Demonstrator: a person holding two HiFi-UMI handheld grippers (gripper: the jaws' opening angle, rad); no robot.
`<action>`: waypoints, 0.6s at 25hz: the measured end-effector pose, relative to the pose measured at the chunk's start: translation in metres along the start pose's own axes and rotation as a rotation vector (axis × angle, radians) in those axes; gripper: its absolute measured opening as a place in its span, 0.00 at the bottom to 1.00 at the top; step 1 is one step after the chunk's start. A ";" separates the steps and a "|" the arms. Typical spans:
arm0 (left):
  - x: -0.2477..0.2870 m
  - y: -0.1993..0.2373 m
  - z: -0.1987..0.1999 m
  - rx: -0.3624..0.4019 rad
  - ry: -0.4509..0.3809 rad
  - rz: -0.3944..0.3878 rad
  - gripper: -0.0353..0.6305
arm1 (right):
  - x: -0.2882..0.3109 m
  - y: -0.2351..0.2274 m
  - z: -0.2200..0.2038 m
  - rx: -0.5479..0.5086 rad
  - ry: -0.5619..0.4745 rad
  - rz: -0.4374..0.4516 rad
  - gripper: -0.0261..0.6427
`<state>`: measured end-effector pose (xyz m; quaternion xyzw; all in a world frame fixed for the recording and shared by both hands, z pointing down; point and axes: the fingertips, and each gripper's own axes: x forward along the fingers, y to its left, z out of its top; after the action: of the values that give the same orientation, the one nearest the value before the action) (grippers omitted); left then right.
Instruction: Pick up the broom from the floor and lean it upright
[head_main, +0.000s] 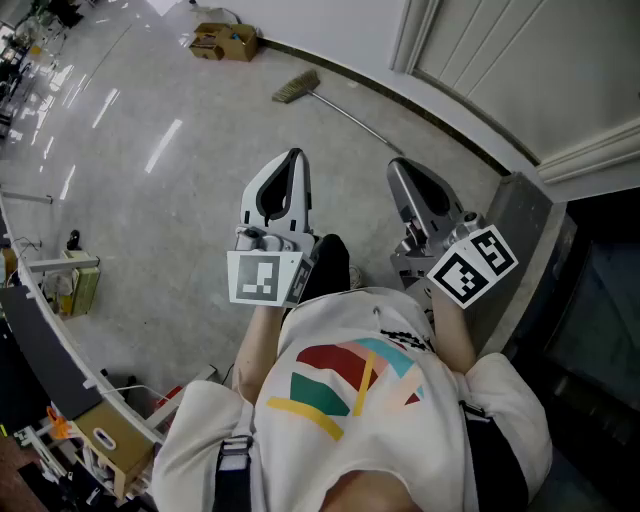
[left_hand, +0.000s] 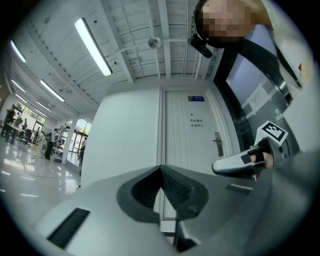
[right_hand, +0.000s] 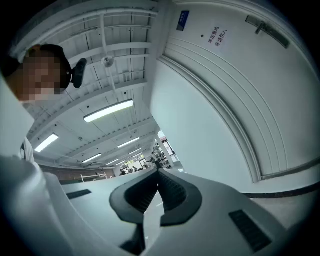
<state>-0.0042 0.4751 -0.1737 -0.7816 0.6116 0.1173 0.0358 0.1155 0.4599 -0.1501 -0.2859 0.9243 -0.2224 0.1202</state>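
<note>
Pinching nothing, left gripper (head_main: 293, 157) fingers closed, right gripper (head_main: 397, 165) fingers closed

A brown box (head_main: 225, 42) sits on the shiny grey floor (head_main: 150, 200), close to the white wall (head_main: 330, 25). A white door (left_hand: 192, 135) has a small blue sign (left_hand: 196, 98) near its top. Long lights (left_hand: 93, 46) glow overhead.

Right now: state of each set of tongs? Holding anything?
Left tongs: closed, holding nothing.
Right tongs: closed, holding nothing.
</note>
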 end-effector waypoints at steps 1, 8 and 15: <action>-0.005 0.002 -0.006 0.007 0.040 0.001 0.12 | -0.003 0.002 -0.003 -0.007 0.008 -0.016 0.06; 0.039 0.063 -0.056 -0.032 0.083 0.009 0.12 | 0.051 -0.049 -0.010 -0.055 0.045 -0.084 0.06; 0.162 0.155 -0.096 -0.065 0.110 0.012 0.12 | 0.175 -0.135 0.011 -0.073 0.102 -0.127 0.06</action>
<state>-0.1043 0.2641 -0.1035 -0.7841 0.6130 0.0942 -0.0239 0.0425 0.2546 -0.1118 -0.3363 0.9168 -0.2098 0.0481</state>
